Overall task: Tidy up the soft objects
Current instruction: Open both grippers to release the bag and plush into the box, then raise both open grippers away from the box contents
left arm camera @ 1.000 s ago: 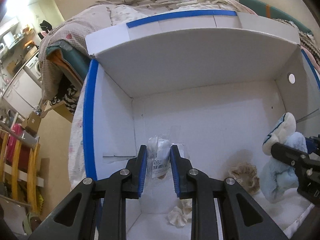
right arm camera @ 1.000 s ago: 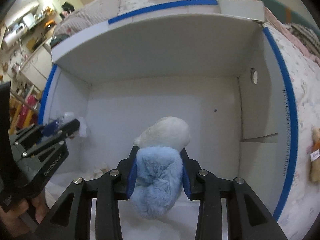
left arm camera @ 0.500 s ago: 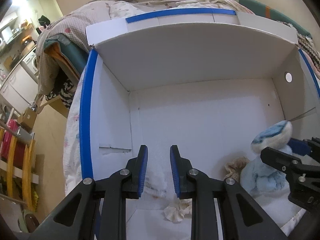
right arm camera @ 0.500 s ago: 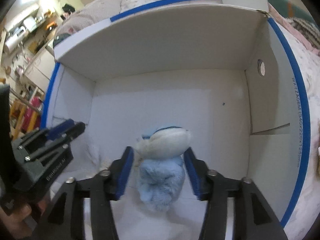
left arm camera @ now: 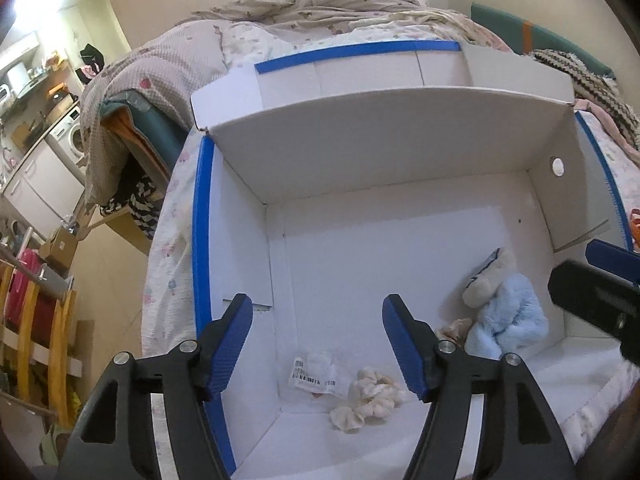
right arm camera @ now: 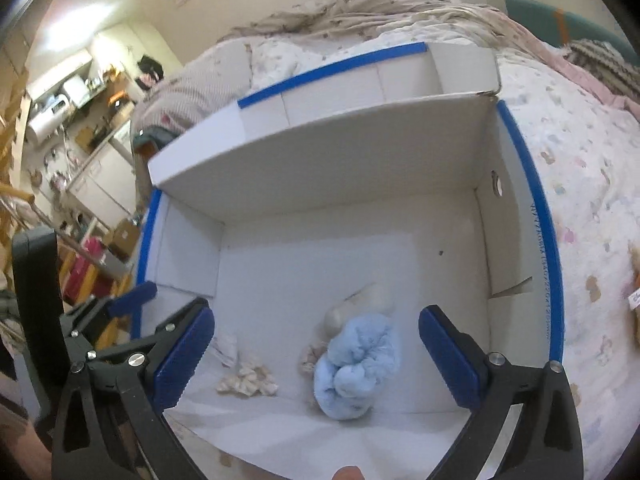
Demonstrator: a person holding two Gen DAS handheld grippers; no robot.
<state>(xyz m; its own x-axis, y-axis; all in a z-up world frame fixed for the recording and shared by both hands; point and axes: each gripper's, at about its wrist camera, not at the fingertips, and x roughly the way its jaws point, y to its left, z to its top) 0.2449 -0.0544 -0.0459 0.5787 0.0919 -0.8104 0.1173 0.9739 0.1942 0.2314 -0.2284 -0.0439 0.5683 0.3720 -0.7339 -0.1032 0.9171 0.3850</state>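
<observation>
A barcode label with small, unreadable print lies face up on the clear plastic-wrapped white item point(left arm camera: 313, 372) at the lower centre of the left wrist view, on the floor of the white cardboard box with blue-taped edges point(left arm camera: 201, 240); a line of dark print also runs along the blue tape at the right of the right wrist view, too fine to read. The left gripper point(left arm camera: 318, 344) has its blue ribbed pads spread wide apart, holding nothing, poised above the wrapped item without touching it. The right gripper point(right arm camera: 316, 354) is likewise wide open and empty, its pads flanking but clear of the fluffy light-blue and cream plush toy point(right arm camera: 356, 368), which lies on the box floor at the lower centre of that view. Just beside the plush sits a small tan frilly fabric piece point(left arm camera: 454, 327), and near the wrapped item lies a crumpled cream ruffled scrunchie point(left arm camera: 370, 398). The box rests on a quilted pastel-print bedspread point(right arm camera: 580, 184), with a rumpled beige blanket point(left arm camera: 320, 4) at the top of the frame.
</observation>
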